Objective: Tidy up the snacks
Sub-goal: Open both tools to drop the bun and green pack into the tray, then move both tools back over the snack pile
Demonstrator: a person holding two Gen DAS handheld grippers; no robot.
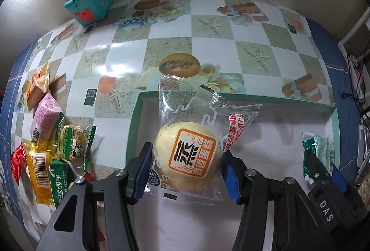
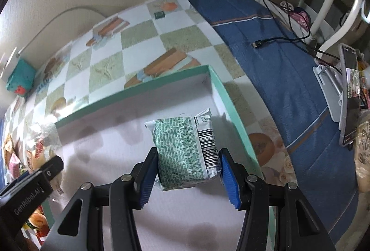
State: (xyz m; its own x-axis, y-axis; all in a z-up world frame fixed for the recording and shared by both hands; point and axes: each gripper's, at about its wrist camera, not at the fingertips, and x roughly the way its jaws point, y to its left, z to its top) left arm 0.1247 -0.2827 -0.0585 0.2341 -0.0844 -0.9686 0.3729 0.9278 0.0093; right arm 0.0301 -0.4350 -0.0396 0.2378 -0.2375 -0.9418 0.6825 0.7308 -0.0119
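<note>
A heap of loose snacks [image 1: 48, 149] lies half cut off at the table's left edge. The left gripper [image 1: 186, 168] clamps a wrapped steamed cake [image 1: 187, 156] above the green-rimmed box [image 1: 254, 98]; the right gripper [image 2: 187, 171] pinches a green packet [image 2: 185, 149] near the box's right wall.

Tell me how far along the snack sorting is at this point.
Early stage. Nothing lies in the box yet; its white floor shows bare. In hand: the left gripper holds a wrapped cake and the right gripper holds a green packet, both over the box. Left to do: the pile of snacks on the table beside the box.
</note>
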